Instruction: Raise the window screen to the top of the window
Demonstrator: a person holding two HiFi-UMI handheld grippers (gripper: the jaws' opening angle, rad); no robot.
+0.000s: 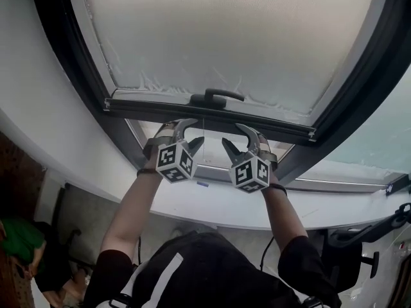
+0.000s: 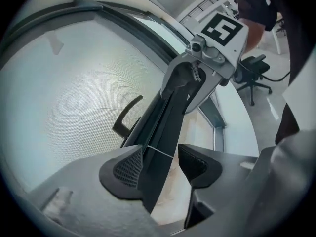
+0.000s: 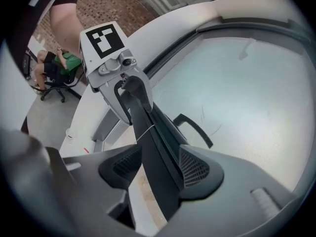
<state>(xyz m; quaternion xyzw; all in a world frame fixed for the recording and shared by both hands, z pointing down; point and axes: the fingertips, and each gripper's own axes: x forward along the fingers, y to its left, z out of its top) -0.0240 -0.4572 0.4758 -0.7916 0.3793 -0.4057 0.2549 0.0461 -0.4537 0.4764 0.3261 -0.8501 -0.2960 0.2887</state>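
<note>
The window screen [image 1: 225, 37] is a pale grey mesh with a dark bottom bar [image 1: 212, 113] and a curved black handle [image 1: 216, 97] at its middle. Both grippers are raised just under that bar, side by side. My left gripper [image 1: 191, 133] stands open, and in the left gripper view the bar [image 2: 165, 127] runs between its jaws [image 2: 160, 166] with a gap at the right pad. My right gripper [image 1: 234, 135] is open too; the bar [image 3: 153, 142] passes between its pads [image 3: 195, 169]. Each gripper shows in the other's view.
Dark window frame [image 1: 58, 56] surrounds the screen; a white sill [image 1: 212, 207] lies below. A thin cord [image 1: 203, 147] hangs from the bar between the grippers. An office chair [image 1: 350, 255] stands at lower right. A seated person in green [image 1: 19, 239] is at lower left.
</note>
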